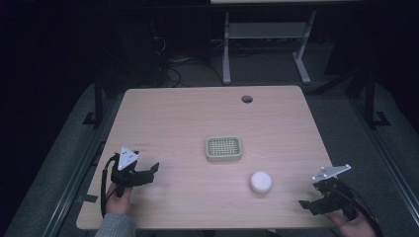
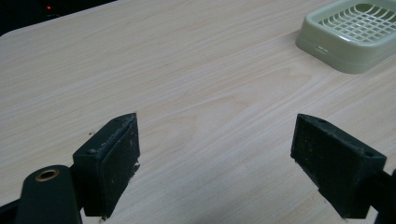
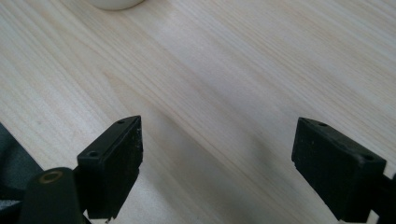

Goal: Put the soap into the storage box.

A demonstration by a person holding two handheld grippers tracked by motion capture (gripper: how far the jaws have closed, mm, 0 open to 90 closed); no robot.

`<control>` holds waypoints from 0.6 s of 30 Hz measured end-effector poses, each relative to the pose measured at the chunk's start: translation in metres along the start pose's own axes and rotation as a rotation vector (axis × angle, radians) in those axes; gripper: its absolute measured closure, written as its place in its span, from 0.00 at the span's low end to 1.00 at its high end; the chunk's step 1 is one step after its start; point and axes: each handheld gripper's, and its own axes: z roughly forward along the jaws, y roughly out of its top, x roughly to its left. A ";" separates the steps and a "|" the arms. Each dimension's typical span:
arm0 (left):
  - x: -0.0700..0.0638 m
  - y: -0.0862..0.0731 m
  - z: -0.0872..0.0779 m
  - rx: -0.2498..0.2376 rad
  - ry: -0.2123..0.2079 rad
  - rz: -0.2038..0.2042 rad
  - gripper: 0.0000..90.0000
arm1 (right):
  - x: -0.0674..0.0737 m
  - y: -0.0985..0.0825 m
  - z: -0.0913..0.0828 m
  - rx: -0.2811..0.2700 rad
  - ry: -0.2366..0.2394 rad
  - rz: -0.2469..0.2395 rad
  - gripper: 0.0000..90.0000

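I've got the light wood table (image 1: pixel 188 118) taking up the middle of the high view, dark floor and a grey desk frame (image 1: pixel 267 44) at the top of frame behind it. Small round cable hole (image 1: pixel 246 99) near the table's far edge, upper centre. Left gripper (image 1: pixel 148 171) sits lower left of the high view over the table's near-left part, held in my left hand (image 1: pixel 118 197), grey three-cornered plate on top; its own view shows both jaws spread wide with bare wood between them, nothing held. Right gripper (image 1: pixel 307 205) is lower right, at the table's near-right corner, jaws also wide apart and empty in its own view. Pale green basket tray (image 1: pixel 224 148) with a grid bottom lies flat at table centre, and shows at upper right of the left gripper view. White round object (image 1: pixel 260 182) sits on the table just below and right of the tray, apart from it, between tray and right gripper; its edge peeks in at the top left of the right gripper view.
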 end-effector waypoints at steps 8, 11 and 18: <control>0.000 0.000 0.000 -0.003 0.003 0.003 0.17 | 0.004 0.011 0.000 0.031 0.016 -0.035 0.18; 0.000 0.000 0.000 -0.004 0.001 0.004 0.17 | 0.005 0.016 -0.002 0.041 0.023 -0.044 0.18; 0.000 0.000 -0.001 -0.004 0.001 0.004 0.17 | 0.009 0.027 -0.004 0.059 0.023 -0.062 0.18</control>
